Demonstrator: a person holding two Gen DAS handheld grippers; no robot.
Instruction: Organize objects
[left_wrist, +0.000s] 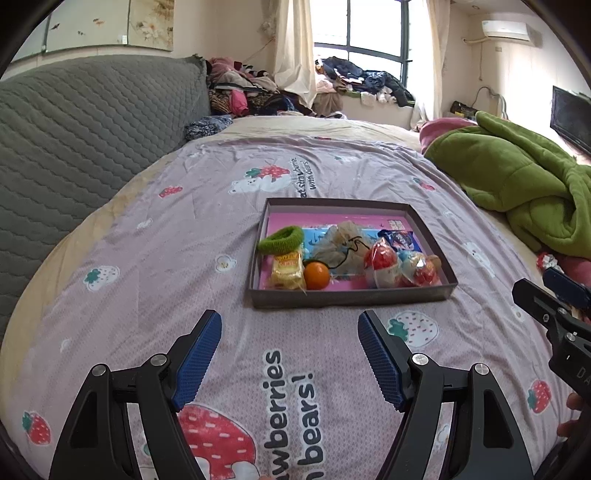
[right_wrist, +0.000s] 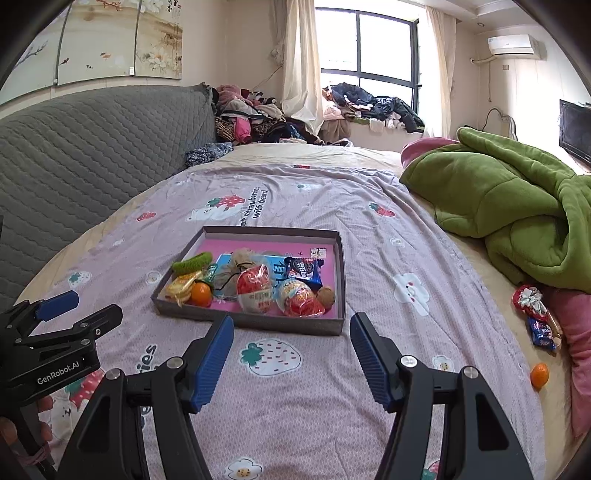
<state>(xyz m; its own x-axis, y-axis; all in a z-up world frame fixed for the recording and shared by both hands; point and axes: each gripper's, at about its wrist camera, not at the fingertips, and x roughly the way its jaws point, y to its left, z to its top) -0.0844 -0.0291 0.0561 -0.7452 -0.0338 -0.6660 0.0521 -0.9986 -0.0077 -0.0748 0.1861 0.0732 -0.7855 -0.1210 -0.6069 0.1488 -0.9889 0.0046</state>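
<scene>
From the left wrist view, the left gripper (left_wrist: 290, 325) hangs spread wide and empty above the printed bedsheet (left_wrist: 155, 266), just short of the shallow grey cardboard tray (left_wrist: 351, 297). The tray has a glossy pink floor and already holds a fuzzy green hair tie (left_wrist: 280, 239), a crinkly yellow snack packet (left_wrist: 285, 272), a smooth round orange (left_wrist: 316, 276), a gauzy drawstring pouch (left_wrist: 338, 243) and two foil-wrapped egg-shaped sweets (left_wrist: 380, 260), so the sorting looks well advanced. The right gripper (left_wrist: 546, 291) enters at the right edge. From the right wrist view, the right gripper (right_wrist: 291, 328) is likewise parted and carries nothing, its ribbed blue pads (right_wrist: 214, 363) facing the tray's near wall. Off to its right, well apart from the tray and near the rumpled green quilt (right_wrist: 517, 221), lie a loose orange (right_wrist: 539, 375), a blue biscuit packet (right_wrist: 543, 332) and a red-and-white wrapped candy (right_wrist: 530, 299). The next move probably calls for swinging right to these stragglers; the round fruit may roll on soft bedding.
</scene>
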